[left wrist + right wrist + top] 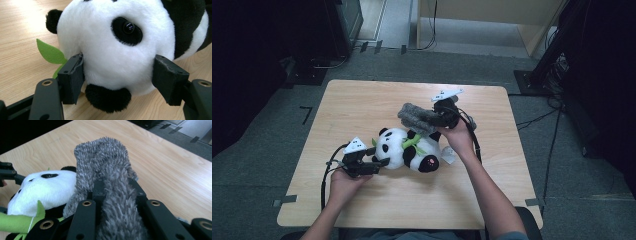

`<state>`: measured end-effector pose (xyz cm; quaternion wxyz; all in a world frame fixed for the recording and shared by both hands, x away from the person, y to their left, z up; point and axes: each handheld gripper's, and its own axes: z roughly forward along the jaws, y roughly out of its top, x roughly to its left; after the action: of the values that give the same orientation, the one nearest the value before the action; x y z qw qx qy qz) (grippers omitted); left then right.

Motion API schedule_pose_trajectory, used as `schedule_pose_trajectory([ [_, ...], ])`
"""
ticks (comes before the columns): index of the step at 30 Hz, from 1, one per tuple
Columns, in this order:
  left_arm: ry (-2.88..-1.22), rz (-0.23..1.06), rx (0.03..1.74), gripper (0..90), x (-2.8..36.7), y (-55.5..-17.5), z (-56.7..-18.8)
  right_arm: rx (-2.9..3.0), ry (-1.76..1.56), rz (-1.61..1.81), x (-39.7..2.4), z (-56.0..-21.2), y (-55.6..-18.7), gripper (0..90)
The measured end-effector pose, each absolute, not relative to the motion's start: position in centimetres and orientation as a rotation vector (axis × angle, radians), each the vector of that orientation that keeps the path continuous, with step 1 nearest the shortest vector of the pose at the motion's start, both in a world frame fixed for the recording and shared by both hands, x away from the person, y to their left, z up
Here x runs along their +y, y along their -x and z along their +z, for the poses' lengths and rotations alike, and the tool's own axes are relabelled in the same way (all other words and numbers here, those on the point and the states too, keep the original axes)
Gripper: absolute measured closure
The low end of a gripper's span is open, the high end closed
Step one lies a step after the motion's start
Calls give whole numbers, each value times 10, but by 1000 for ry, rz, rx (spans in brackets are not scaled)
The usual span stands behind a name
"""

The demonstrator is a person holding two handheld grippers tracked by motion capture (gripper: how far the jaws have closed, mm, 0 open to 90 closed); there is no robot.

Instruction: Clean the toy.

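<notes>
High view—left gripper (pixel 379 164) clamps panda (pixel 409 149), right gripper (pixel 432 120) pinches grey cloth (pixel 417 118)—mid-table (pixel 362 100).

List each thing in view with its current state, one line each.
Panda plush: lying on its side on the table, head between the left jaws.
Grey fuzzy cloth: lifted above the panda, pinched.
Left gripper: jaws pressing the panda's head.
Right gripper: shut on the cloth.
Table: bearing the panda.
</notes>
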<state>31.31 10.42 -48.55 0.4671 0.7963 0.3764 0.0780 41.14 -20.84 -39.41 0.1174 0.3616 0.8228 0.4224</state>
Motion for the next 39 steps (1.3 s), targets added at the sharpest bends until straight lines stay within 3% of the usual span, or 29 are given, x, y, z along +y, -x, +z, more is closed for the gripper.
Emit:
schedule_pose_trajectory([
  [19, -1956, 176, 929, 291, 105, -315, -485, 2242, -1056, 1386, -248, -352, -390, 731],
  [31, -1952, 142, 938, 252, 106, -317, -486, 2315, -1072, 1369, -256, -378, -375, 727],
  [39, -1952, 153, 939, 252, 105, -316, -486, 2349, -1082, 1377, -263, -403, -365, 672],
])
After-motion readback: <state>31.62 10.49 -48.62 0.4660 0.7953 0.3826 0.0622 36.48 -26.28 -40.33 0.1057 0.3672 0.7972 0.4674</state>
